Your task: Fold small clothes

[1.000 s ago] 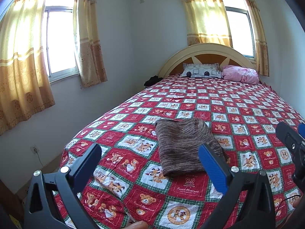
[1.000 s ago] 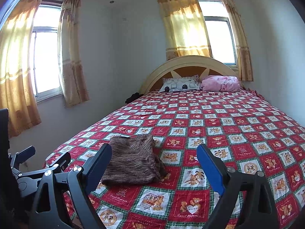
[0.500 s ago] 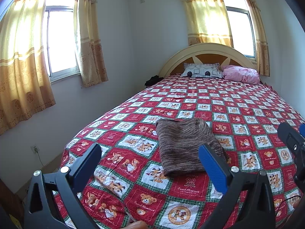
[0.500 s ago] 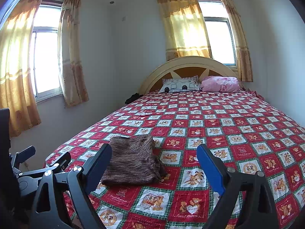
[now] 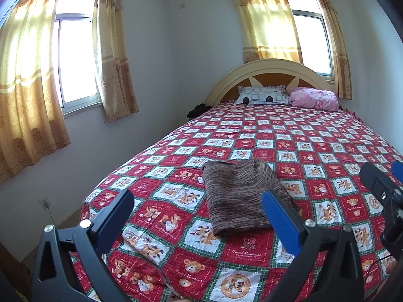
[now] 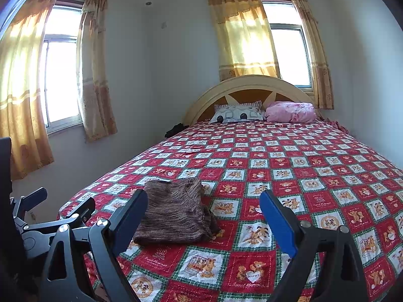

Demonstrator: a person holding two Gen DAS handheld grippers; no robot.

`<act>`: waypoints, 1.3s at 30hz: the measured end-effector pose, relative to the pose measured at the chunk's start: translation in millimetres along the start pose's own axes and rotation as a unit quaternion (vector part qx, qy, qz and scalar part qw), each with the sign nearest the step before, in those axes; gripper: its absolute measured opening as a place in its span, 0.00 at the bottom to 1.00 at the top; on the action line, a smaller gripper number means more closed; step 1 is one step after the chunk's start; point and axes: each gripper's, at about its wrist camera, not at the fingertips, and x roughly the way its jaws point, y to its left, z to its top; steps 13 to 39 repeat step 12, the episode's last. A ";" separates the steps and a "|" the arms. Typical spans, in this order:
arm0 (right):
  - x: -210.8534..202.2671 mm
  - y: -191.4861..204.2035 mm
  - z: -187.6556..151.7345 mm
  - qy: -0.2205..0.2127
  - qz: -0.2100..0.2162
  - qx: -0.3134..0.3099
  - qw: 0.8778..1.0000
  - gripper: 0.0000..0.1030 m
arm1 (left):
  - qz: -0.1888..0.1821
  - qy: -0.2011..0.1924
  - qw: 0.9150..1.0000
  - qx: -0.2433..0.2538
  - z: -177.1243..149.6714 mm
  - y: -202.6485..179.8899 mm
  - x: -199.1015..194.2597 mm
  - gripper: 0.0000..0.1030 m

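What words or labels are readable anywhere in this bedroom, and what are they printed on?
"Sweet Memories": on a red square of the bedspread, below the folded brown garment.
"HAPPY" and "Sweet Memories": on the red heart-and-bears square.
"Sweet Memories", slanted: on another red square.
A smaller line beneath these words is too blurred to read.
The pillows, curtains and fingers show no readable text.

Bright daylight glares through curtained windows; fisheye edges bend, sharp focus.
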 end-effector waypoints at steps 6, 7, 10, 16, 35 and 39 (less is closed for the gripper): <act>-0.8 -0.9 -0.7 0.001 0.001 -0.001 1.000 0.88 | -0.014 0.009 1.000 -0.008 -0.7 1.2 2.4 1.00; -1.4 -1.4 -1.1 0.002 0.001 -0.001 1.000 0.88 | -0.017 0.009 1.000 -0.008 -0.8 0.8 2.2 1.00; -0.4 -2.3 -2.6 0.006 0.003 -0.002 1.000 0.88 | -0.021 0.010 1.000 -0.006 -0.7 -0.7 2.5 1.00; -0.9 -4.0 -3.0 0.006 0.002 -0.001 1.000 0.88 | -0.021 0.013 1.000 -0.007 -1.0 -0.7 3.9 1.00; -0.9 -4.0 -3.0 0.006 0.002 -0.001 1.000 0.88 | -0.021 0.013 1.000 -0.007 -1.0 -0.7 3.9 1.00; -0.9 -4.0 -3.0 0.006 0.002 -0.001 1.000 0.88 | -0.021 0.013 1.000 -0.007 -1.0 -0.7 3.9 1.00</act>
